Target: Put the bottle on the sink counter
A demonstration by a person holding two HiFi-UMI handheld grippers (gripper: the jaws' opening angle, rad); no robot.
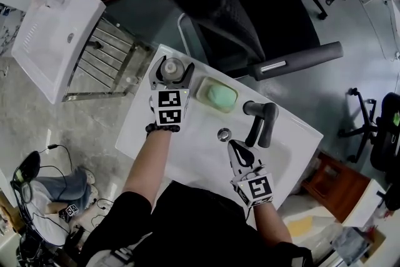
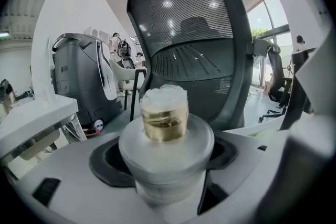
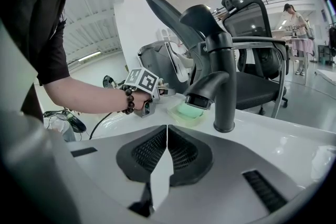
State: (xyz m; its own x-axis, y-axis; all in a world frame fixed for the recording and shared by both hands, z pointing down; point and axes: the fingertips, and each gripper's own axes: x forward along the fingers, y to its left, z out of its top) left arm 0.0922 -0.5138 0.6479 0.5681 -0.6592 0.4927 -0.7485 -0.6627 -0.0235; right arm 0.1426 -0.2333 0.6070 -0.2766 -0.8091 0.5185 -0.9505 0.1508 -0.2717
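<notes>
Now the bottle is pinched upright in the left jaws

So the left gripper has its jaws spread wide, and they pinch the bottle from both sides, black pads on its round body. The bottle stands straight up between them with its cap on top, its long way up and down, at a back corner of the white sink counter. It is round, milky and frosted, with a shiny gold neck. The right gripper has its jaws pressed together with nothing between them. Past their tips rises a smooth, dark tap.
</notes>
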